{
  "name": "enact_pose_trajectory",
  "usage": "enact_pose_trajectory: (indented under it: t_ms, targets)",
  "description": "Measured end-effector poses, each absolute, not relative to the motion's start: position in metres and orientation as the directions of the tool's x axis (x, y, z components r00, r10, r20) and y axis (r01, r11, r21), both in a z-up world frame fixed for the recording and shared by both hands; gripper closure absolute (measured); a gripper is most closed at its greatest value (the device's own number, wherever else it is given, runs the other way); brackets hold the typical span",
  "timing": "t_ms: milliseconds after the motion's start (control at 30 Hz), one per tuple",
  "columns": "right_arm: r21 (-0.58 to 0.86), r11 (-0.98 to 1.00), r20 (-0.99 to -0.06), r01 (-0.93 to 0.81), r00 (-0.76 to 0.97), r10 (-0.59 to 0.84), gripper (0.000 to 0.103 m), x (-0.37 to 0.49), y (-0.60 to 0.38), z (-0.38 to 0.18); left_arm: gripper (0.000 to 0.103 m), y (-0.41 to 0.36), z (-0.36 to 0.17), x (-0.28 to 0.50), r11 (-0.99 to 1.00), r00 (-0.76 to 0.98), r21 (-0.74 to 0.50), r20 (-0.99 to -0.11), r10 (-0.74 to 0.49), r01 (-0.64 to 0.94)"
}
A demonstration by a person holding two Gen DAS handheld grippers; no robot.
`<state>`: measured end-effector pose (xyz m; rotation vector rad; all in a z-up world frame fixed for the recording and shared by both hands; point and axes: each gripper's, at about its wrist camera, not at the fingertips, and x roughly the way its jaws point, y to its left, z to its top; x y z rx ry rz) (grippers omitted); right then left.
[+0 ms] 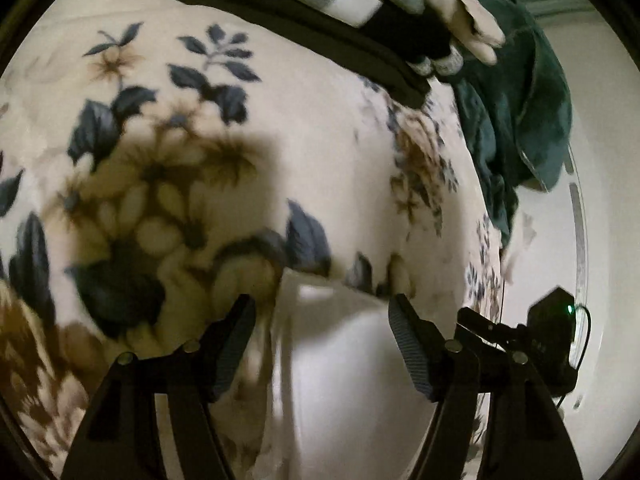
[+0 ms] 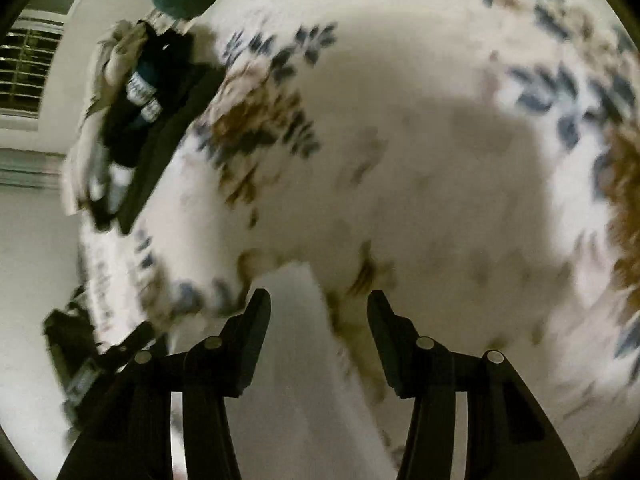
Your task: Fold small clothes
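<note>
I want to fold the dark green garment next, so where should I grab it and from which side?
Probably take the dark green garment by its loose lower flap, where the cloth hangs off the floral blanket's edge. Come from the open side past that edge, as the folded stack lies against its other side. Both the left gripper and right gripper are open and empty.

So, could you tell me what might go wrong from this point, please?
1. Both the left gripper and right gripper are open and empty, low over the floral blanket; closing now might pinch blanket, not clothing.
2. The folded stack lies at the bed's edge beside the green garment; a careless reach could knock it off.
</note>
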<state>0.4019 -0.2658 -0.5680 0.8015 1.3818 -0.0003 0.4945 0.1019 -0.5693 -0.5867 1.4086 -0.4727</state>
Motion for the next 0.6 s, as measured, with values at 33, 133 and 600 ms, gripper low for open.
enact_pose_trajectory:
  t_ms: [33,133,600]
  targets:
    - [0.509,0.741,-0.860,0.438,0.227,0.457,0.050,0.402,-0.262,-0.572,0.064,0.099,-0.570,0.491,0.779,0.118,-0.627,-0.775,-0.621,-0.022]
    - [0.495,0.760,-0.869,0.421,0.250,0.427,0.100,0.396,-0.256,-0.573,0.098,0.090,-0.574,0.492,0.794,0.141,-0.607,-0.789,-0.598,-0.026]
    - [0.545,0.668,-0.831,0.506,0.224,0.509,0.070,0.399,-0.304,-0.574,0.054,0.133,-0.576,0.493,0.746,0.155,-0.621,-0.783,-0.602,-0.240]
